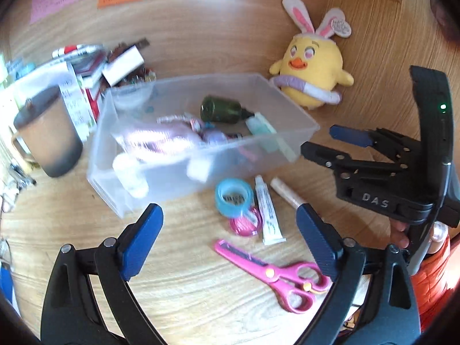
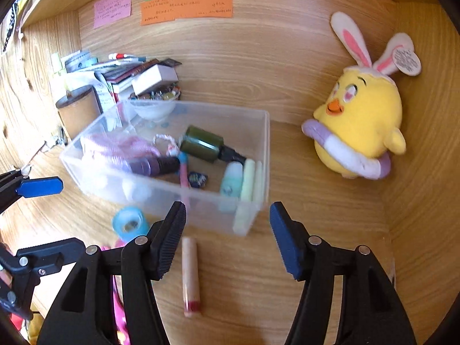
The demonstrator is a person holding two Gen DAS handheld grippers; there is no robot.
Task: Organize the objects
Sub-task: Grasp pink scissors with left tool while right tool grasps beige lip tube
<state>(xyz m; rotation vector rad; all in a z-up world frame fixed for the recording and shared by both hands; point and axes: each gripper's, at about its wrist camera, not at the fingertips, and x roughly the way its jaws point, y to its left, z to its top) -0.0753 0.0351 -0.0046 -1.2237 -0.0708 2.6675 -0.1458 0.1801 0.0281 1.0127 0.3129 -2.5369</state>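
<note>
- Holding nothing, your left tongs gape wide over the pink scissors by the tabletop's near edge.
- Your right tongs stand part open, empty, above a lip-balm stick.
- Farther back, the clear bin sits mid-tabletop, the yellow chick plush toward its far right corner.

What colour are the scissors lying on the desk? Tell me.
Pink scissors, with small orange accents at the pivot and handles; the left wrist view shows them best.
</note>
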